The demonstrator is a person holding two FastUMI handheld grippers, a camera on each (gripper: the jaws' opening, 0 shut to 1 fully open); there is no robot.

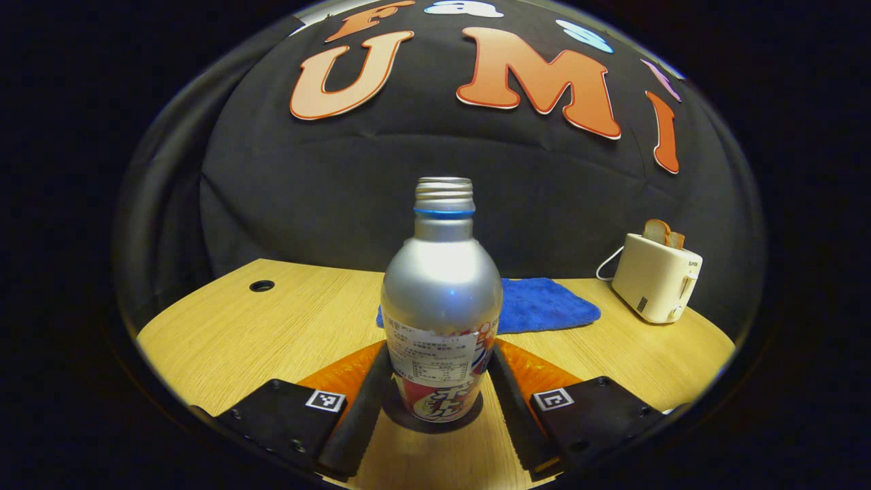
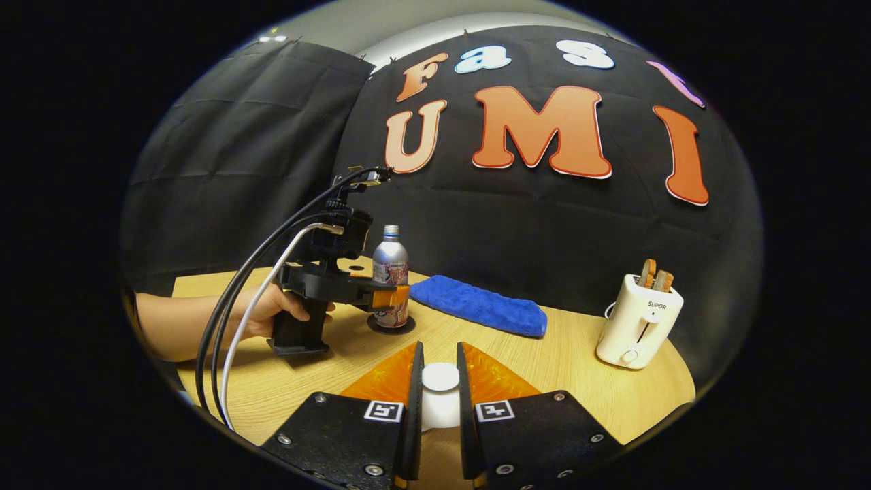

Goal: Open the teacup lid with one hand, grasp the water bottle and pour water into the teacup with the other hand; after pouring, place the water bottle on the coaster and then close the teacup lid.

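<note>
A silver water bottle point(image 1: 441, 292), uncapped and with a printed label, stands upright on a dark round coaster point(image 1: 473, 412). My left gripper point(image 1: 441, 350) has a finger pressed on each side of it, low on the label. From the right gripper view, that bottle point(image 2: 390, 262) and coaster point(image 2: 391, 327) sit at the table's left, with the left gripper point(image 2: 391, 299) held by a hand point(image 2: 262, 309). My right gripper point(image 2: 439, 348) is shut on the round knob of the white teacup lid point(image 2: 440, 378). The white shape under the knob is hidden between the fingers, so I cannot tell lid from cup.
A blue cloth point(image 2: 480, 306) lies behind the bottle toward the booth wall. A white toaster point(image 2: 636, 320) with bread slices stands at the right, its cord trailing behind. A cable hole point(image 1: 262, 286) is in the wooden table point(image 1: 272, 333) at far left. Cables point(image 2: 231, 320) hang from the left gripper.
</note>
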